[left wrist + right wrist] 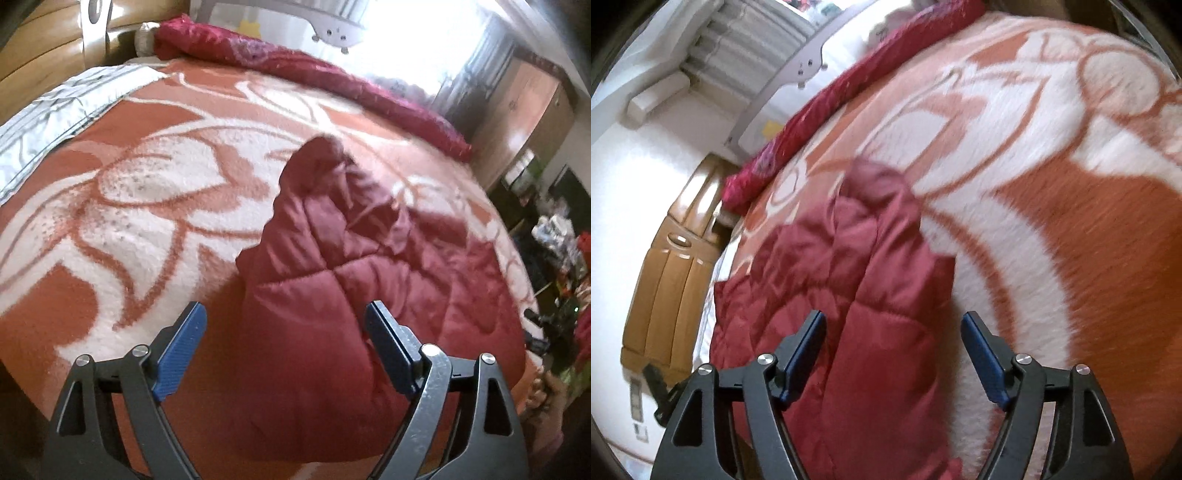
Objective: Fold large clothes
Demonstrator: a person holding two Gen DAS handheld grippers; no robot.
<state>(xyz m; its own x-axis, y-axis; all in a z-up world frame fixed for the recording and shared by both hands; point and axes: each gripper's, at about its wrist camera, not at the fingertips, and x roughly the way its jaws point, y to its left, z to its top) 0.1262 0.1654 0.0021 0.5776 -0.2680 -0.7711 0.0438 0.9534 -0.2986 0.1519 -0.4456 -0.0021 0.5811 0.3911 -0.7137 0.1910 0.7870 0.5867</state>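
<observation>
On the bed's orange-and-white blanket (155, 192), seen from the left wrist, the quilted red jacket (354, 295) lies bundled, seemingly partly folded, just beyond the left claw (284, 350), which gapes wide and holds nothing. From the right wrist, the right claw (894, 354) likewise spreads empty above the jacket (857, 280); tidying folds likely remain. No legible writing appears.

Blown-out window glare (417, 40), motion blur, heavy fisheye edge distortion.
</observation>
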